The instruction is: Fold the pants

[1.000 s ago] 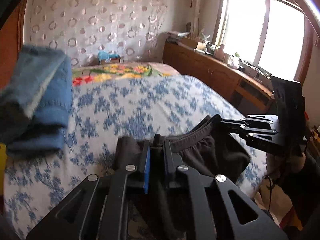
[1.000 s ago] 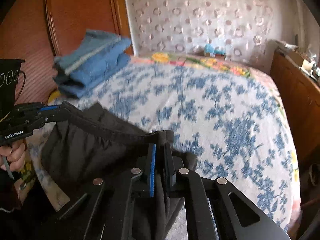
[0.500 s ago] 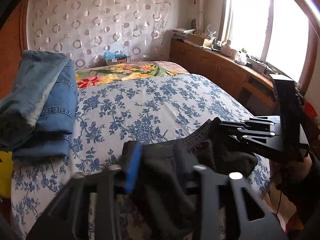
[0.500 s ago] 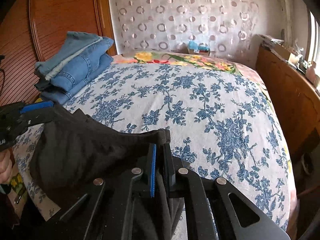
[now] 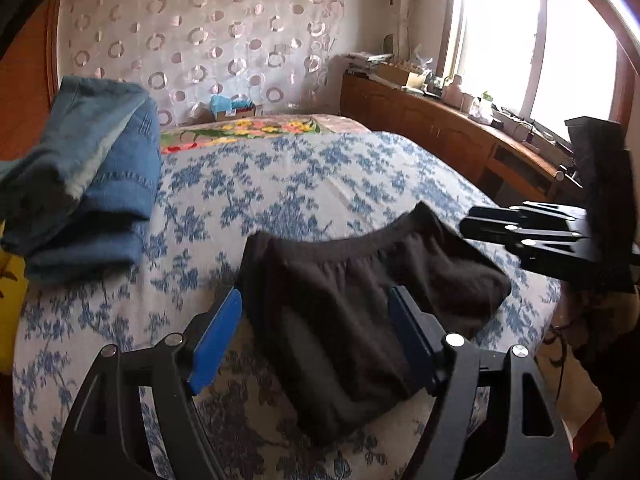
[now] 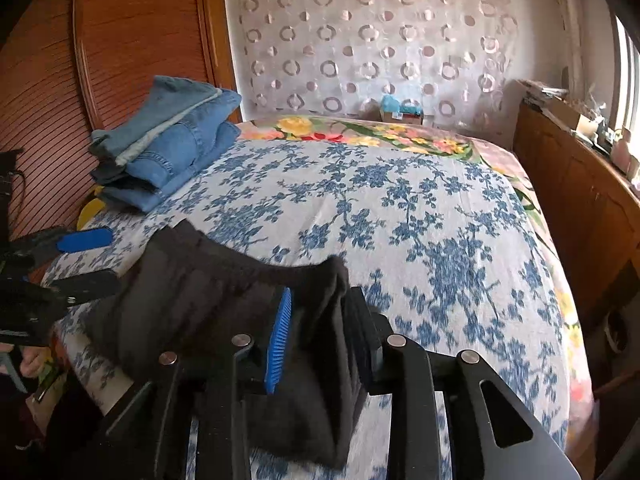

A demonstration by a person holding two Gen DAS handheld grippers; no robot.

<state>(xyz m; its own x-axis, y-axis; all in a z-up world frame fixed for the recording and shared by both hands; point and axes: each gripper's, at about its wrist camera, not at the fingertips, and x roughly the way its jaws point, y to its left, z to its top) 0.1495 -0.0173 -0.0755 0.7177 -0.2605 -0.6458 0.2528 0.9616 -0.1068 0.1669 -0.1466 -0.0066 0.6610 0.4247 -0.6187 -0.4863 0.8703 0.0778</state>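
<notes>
Dark brown pants (image 5: 360, 292) lie bunched on the blue-flowered bed sheet (image 5: 280, 184), waistband toward the bed's middle. My left gripper (image 5: 316, 320) is open, its blue pads on either side of the cloth and not gripping it. In the right wrist view the pants (image 6: 208, 300) lie at the bed's near edge. My right gripper (image 6: 320, 320) is partly open with the waistband corner lying loose between its fingers. The left gripper (image 6: 80, 256) shows at the left, open; the right gripper (image 5: 472, 226) shows at the right in the left wrist view.
A stack of folded blue jeans (image 6: 168, 140) sits at the bed's left side by a wooden wardrobe (image 6: 120, 40). A flowered blanket (image 6: 360, 128) lies at the bed's far end. A wooden cabinet (image 5: 440, 136) runs along the right under the window.
Both grippers were shut on the pants' waistband and held it up. Now both have opened, and the pants have dropped onto the bed.
</notes>
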